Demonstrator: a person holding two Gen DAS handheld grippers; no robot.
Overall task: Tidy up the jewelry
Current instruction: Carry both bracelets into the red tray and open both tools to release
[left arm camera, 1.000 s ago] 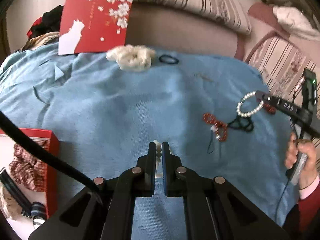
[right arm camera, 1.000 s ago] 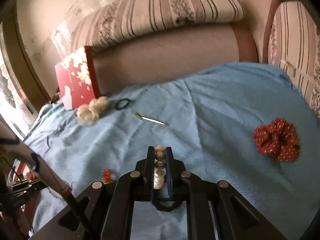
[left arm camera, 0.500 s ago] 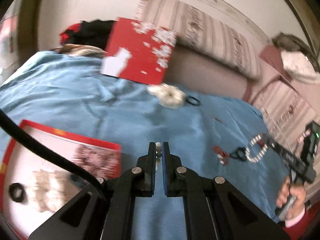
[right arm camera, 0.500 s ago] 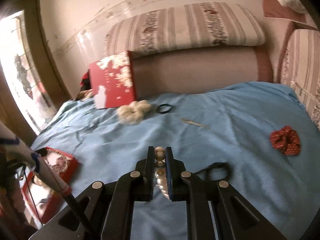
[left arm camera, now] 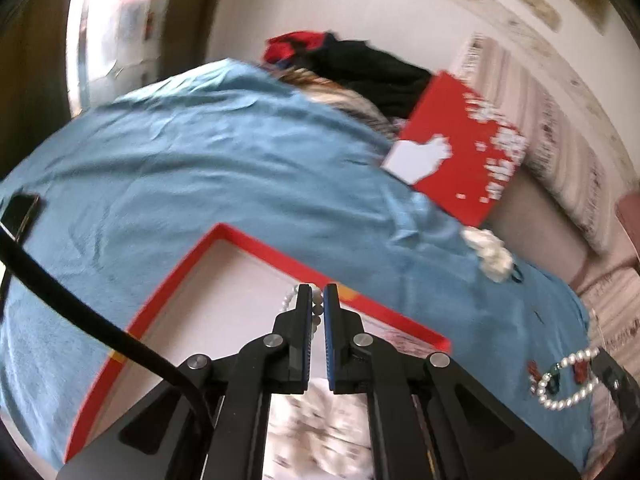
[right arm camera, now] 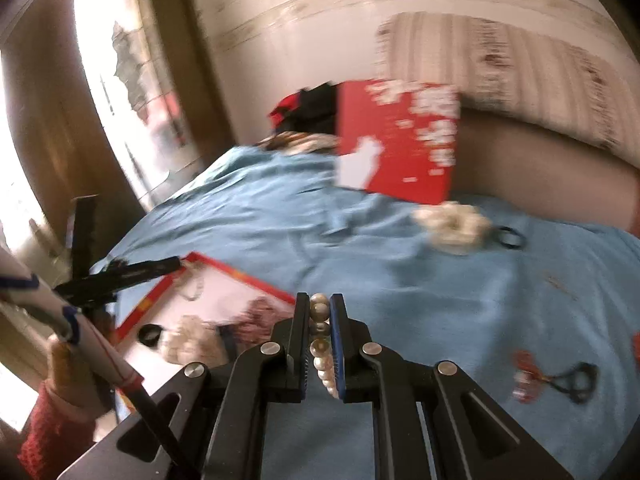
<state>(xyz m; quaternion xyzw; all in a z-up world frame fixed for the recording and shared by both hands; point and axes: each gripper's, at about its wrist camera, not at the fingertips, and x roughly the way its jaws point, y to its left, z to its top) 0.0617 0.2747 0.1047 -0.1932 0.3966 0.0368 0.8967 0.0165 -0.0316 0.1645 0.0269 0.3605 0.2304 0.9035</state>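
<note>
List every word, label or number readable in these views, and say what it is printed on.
None can be read.
Red box lid: white blossom and cat-like shapes, plus small white marks too blurred to read.
Red-rimmed tray: no text visible.

Both tools are matte black. The left tool (left arm camera: pixel 317 300) has two flat fingers lined with blue pads, round silver screws at its linkage pivots and a thick black cable (left arm camera: pixel 80 320) beside its left finger. The right tool (right arm camera: pixel 320 310) is built alike. The left hand (right arm camera: pixel 66 364) wears a red knit sleeve (right arm camera: pixel 44 436) over a pink cuff.
</note>
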